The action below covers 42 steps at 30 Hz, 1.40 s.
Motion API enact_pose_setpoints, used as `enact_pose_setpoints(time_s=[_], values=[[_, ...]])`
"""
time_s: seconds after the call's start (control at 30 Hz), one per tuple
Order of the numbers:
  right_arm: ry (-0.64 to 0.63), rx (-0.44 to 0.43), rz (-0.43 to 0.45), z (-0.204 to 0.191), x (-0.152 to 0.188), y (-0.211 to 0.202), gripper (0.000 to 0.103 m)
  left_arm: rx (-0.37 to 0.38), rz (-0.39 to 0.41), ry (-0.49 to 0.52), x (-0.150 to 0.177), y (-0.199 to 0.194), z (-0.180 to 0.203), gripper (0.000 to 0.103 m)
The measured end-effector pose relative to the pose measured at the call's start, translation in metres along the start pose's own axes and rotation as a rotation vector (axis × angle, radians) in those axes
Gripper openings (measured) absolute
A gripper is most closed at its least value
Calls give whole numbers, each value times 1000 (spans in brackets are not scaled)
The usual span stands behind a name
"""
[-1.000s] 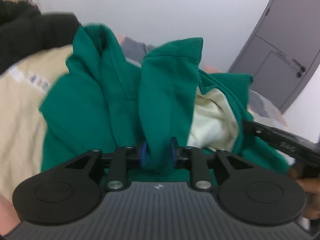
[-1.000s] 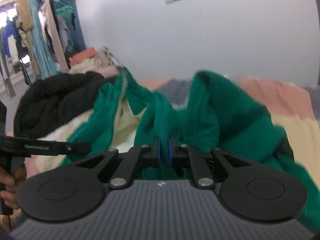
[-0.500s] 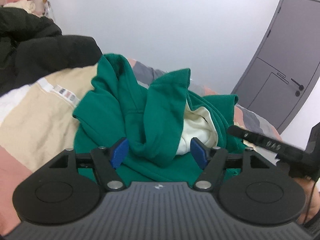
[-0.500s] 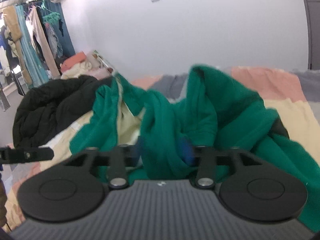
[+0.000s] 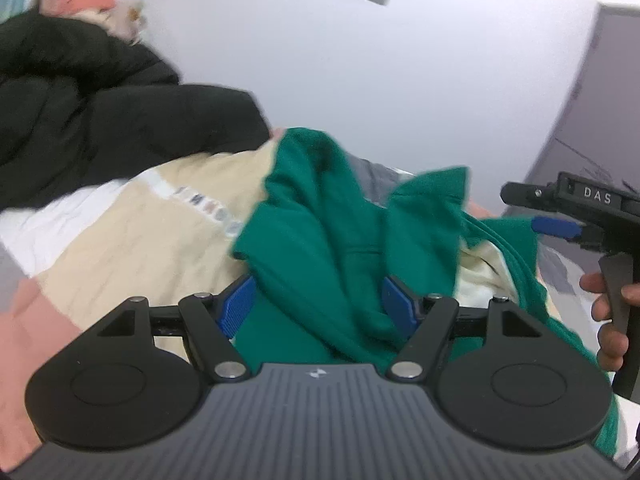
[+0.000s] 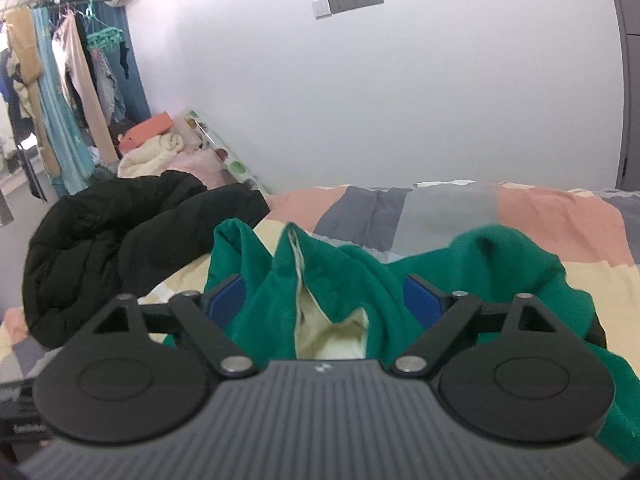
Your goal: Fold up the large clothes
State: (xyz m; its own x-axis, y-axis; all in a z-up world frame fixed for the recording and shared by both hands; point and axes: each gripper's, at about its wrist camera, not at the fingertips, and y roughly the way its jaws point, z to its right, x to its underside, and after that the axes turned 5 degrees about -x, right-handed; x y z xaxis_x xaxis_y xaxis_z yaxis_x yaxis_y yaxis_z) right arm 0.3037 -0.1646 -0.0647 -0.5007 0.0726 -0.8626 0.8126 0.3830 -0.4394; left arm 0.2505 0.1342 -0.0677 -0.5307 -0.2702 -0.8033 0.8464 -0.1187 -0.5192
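Both grippers' jaws, earlier clamped on the green garment (image 6: pixel 352 280), now stand wide, apparently clear of it.

A black puffer jacket (image 6: pixel 120 240) lies heaped on the patchwork bedspread (image 6: pixel 540 216), clothes (image 6: pixel 60 92) hanging beyond.

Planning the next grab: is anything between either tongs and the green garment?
Nothing visible. The green garment lies crumpled right in front of both the left tongs and the right tongs, whose jaws are opening. The black jacket sits off to the side.
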Motion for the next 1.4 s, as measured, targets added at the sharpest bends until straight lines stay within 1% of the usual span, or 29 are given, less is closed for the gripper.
enact_pose_setpoints(time_s=[0.07, 0.13, 0.17, 0.3, 0.4, 0.43, 0.5, 0.57, 0.6, 0.63, 0.67, 0.7, 0.73, 0.8, 0.9, 1.07, 1.23, 1.4], values=[[3, 19, -39, -7, -6, 16, 87, 11, -19, -62, -3, 5, -13, 75], [13, 11, -53, -11, -10, 29, 87, 17, -32, -107, -5, 8, -22, 75], [9, 12, -52, -13, -12, 35, 87, 16, -33, -117, -5, 9, -24, 75], [-41, 66, -30, -25, -26, 58, 87, 20, -29, -132, -4, 8, -28, 75], [-84, 95, -45, -31, -36, 79, 87, 31, -27, -138, -2, 9, -29, 75], [-92, 97, -65, -31, -37, 86, 87, 32, -28, -141, -2, 10, -30, 75], [-92, 95, -157, -31, -37, 104, 87, 37, -31, -146, -1, 12, -31, 75], [-95, 107, -209, -29, -34, 113, 85, 37, -41, -148, -1, 16, -32, 75], [-102, 111, -217, -28, -31, 114, 76, 38, -42, -149, -1, 17, -32, 75], [-108, 115, -221, -29, -30, 113, 69, 39, -43, -151, -1, 18, -33, 75], [-112, 114, -224, -28, -28, 111, 55, 37, -43, -152, -1, 19, -33, 75], [-117, 106, -226, -28, -27, 107, 36, 36, -43, -155, -1, 19, -34, 75], [-122, 93, -228, -29, -26, 103, 28, 38, -42, -158, -1, 19, -34, 75], [-137, 53, -220, -32, -25, 89, 21, 43, -39, -164, -1, 19, -35, 75], [-123, -23, -188, -36, -24, 59, 20, 45, -31, -160, -1, 17, -34, 75], [-130, -120, -135, -47, -12, -10, 19, 45, -21, -144, 0, 14, -28, 75], [-145, -154, -135, -57, 19, -66, 19, 43, -4, -121, 3, 9, -19, 75], [-150, -150, -176, -55, 66, -105, 19, 75, 22, -112, 6, 0, -10, 75]])
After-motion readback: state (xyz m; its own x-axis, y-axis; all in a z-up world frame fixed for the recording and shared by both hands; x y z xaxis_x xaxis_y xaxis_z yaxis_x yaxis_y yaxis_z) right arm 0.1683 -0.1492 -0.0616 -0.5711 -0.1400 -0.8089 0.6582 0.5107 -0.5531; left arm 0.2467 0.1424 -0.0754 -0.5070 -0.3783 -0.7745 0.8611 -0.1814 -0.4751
